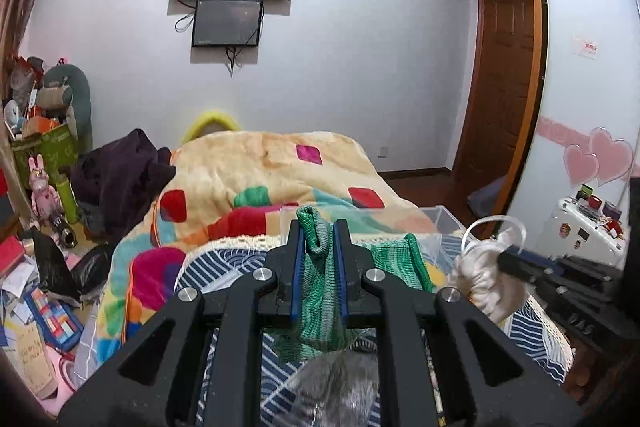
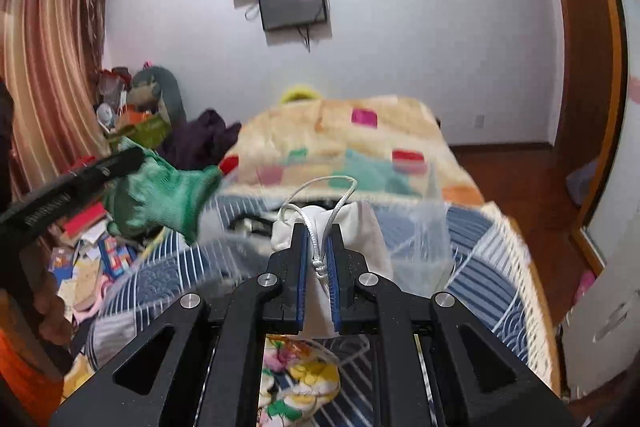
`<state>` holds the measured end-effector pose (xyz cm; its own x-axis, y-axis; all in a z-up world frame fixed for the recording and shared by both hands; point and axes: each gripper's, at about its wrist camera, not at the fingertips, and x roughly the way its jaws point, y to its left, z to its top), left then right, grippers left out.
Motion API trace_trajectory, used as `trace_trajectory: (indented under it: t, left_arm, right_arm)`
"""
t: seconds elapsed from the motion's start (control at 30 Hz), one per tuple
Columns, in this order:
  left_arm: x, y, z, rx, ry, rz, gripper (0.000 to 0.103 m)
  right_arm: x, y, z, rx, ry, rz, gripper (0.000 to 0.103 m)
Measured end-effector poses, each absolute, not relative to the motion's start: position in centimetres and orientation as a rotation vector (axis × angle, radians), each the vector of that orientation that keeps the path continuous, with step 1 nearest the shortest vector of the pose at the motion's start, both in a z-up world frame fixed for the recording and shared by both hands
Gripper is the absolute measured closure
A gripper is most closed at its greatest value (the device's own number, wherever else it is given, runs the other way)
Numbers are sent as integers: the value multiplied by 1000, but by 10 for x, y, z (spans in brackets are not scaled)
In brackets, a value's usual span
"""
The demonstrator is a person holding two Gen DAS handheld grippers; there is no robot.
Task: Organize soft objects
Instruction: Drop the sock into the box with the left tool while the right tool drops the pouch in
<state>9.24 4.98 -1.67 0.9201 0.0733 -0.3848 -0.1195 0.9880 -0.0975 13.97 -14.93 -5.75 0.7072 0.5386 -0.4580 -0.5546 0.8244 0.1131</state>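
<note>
My left gripper (image 1: 319,227) is shut on a green knitted glove (image 1: 320,291) and holds it up above the bed; the glove hangs down between the fingers. It also shows in the right wrist view (image 2: 160,191), at the left, with the left gripper (image 2: 132,157). My right gripper (image 2: 318,231) is shut on the cord of a white drawstring pouch (image 2: 364,227), held above the bed. The pouch also shows in the left wrist view (image 1: 480,279), at the right. A clear plastic box (image 1: 436,223) stands on the bed beyond both grippers.
The bed has a blue-and-white patterned cover (image 1: 236,267) and a colourful blanket (image 1: 248,171) at its far end. Clutter of books and bags lies on the floor at the left (image 1: 36,291). A wardrobe (image 1: 576,75) and a door stand at the right.
</note>
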Motion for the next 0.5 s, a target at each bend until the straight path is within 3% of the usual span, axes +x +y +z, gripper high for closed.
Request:
trace_trajectory:
  t: [0.5]
  left_arm:
    - [150, 42, -43, -91, 453, 132, 90]
  right_arm:
    - [183, -120, -38, -46, 428, 541, 95]
